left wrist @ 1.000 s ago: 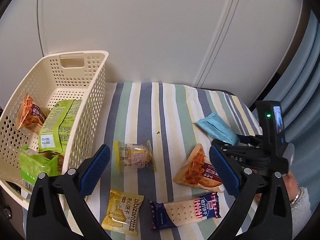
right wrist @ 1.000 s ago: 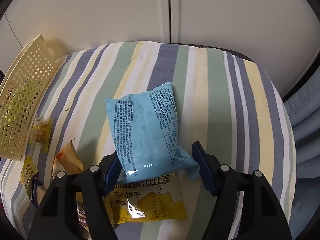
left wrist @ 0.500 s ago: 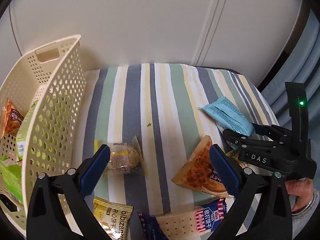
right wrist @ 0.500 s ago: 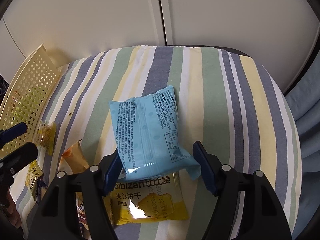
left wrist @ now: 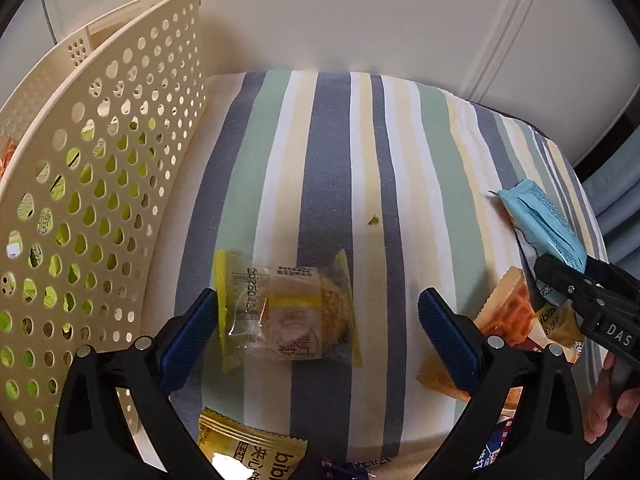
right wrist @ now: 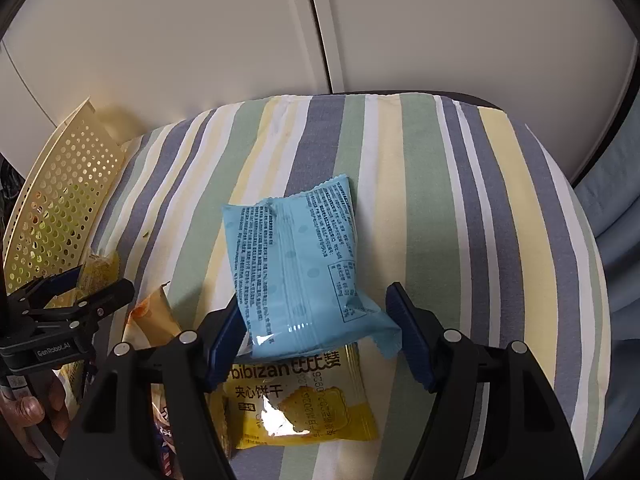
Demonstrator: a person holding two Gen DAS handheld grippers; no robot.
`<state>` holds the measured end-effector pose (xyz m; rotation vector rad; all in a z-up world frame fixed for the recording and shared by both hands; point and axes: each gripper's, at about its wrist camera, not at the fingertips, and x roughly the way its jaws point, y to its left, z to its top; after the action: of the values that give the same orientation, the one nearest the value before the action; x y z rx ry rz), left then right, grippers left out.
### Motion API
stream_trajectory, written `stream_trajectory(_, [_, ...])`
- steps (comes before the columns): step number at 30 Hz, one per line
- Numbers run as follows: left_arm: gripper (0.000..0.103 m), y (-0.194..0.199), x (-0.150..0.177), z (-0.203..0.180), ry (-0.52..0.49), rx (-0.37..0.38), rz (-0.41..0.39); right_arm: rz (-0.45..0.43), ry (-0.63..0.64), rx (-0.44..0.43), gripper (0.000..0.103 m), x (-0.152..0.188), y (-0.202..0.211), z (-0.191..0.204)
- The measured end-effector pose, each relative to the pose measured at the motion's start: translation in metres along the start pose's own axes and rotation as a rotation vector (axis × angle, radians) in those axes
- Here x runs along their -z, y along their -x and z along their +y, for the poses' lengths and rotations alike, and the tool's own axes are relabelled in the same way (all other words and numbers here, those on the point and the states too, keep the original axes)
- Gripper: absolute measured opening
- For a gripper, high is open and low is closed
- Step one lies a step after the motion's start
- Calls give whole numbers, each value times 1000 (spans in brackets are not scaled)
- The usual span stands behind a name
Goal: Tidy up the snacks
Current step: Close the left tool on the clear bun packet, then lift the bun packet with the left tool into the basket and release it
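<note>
**Both grippers poised over snacks on the striped cloth**

The left gripper [left wrist: 318,330] hangs low over the striped cloth [left wrist: 332,152], its blue-padded jaws spread wide and holding nothing. Between them lies a clear-and-yellow wrapped cake [left wrist: 286,312]; the left pad sits right at the wrapper's edge, though I cannot tell if it touches, while the right pad stands well clear of it. Just to the left, along the cloth's left edge, stands the cream perforated basket [left wrist: 104,184], with green packets showing through its holes.

The right gripper [right wrist: 316,338] is also wide open and empty. Its jaws straddle the near end of a light blue packet [right wrist: 296,268], which lies printed side up towards the near edge of the cloth, partly overlapping a yellow biscuit packet [right wrist: 304,404]. The left pad is at the packet's corner; the right pad is just beside its crimped end.

An orange waffle packet [left wrist: 506,316] lies between the two grippers. A second yellow biscuit packet [left wrist: 248,456] lies at the cloth's near edge, below the cake. A hand [left wrist: 612,404] grips the right tool's handle.
</note>
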<state>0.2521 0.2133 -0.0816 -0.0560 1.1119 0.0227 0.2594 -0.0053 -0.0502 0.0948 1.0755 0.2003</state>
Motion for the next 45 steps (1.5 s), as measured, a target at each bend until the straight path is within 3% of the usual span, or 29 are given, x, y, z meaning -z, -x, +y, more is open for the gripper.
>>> stream_trajectory(4, [67,2,0,-4,3,-63,-22,-1,-4,-5,69,0,1,-1])
stream_trajectory(9, [53,9,3,4,37,-39,-46,-6,-15,-12,67,1,3,-2])
stream_trajectory(18, [51,43,23,10,72,-18,-129,-39,-71,-67,64,0,11,-15])
stream_trajectory(32, [51,126,18,36,130,44,-291,-107,-108,-96,64,0,28,-21])
stream_trajectory(38, [51,157,15,68,185,-13,-369,-106,-102,-90,64,-1,26,-19])
stream_trajectory(45, [51,172,18,117,272,-59,-396,-100,-89,-79,64,-2,24,-16])
